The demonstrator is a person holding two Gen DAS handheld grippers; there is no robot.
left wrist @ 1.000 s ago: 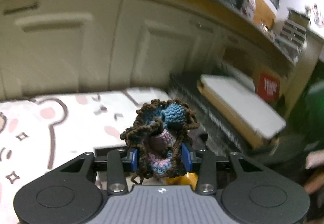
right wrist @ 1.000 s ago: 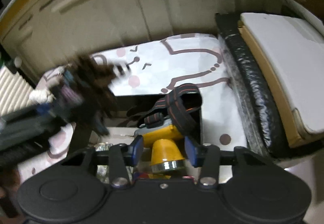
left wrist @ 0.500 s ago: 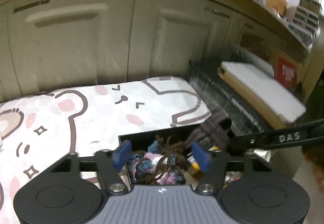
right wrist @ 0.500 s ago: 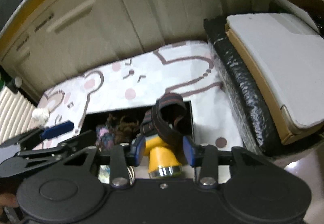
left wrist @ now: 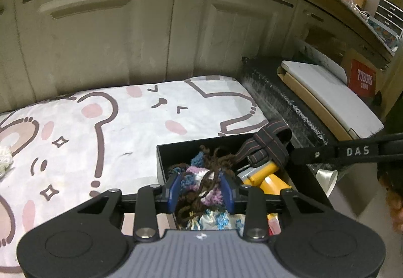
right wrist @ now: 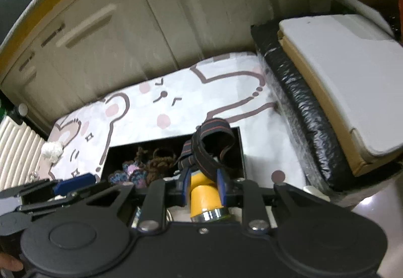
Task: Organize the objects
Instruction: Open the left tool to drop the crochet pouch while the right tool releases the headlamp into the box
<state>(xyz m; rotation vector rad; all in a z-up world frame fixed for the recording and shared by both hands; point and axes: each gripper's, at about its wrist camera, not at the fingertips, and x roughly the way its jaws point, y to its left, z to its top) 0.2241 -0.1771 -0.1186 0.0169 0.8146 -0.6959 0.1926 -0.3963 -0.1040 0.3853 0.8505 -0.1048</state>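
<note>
A black open box [left wrist: 161, 162] sits on the bear-print cloth [left wrist: 126, 122]; it also shows in the right wrist view [right wrist: 241, 149]. In it lie a crocheted brown, blue and pink piece [left wrist: 201, 177], also in the right wrist view [right wrist: 141, 169], and a yellow headlamp [right wrist: 202, 198] with a black-and-red strap [right wrist: 209, 147]. My left gripper [left wrist: 201, 193] hangs over the crochet piece, its blue pads [left wrist: 174, 190] on either side of it. My right gripper [right wrist: 201, 188] has its pads [right wrist: 219, 186] close around the yellow headlamp.
Cream cabinet doors [left wrist: 113, 34] stand behind the cloth. A black wrapped bundle [right wrist: 299, 117] with a white board [right wrist: 340, 71] on it lies to the right. A small white knitted bit [right wrist: 51, 149] lies at the cloth's left. A red box [left wrist: 362, 81] stands at the far right.
My left gripper lowered the crochet piece into the box and opened at half a second ago; its pads have since narrowed around it. My right gripper stays on the headlamp, pulled back slightly.
</note>
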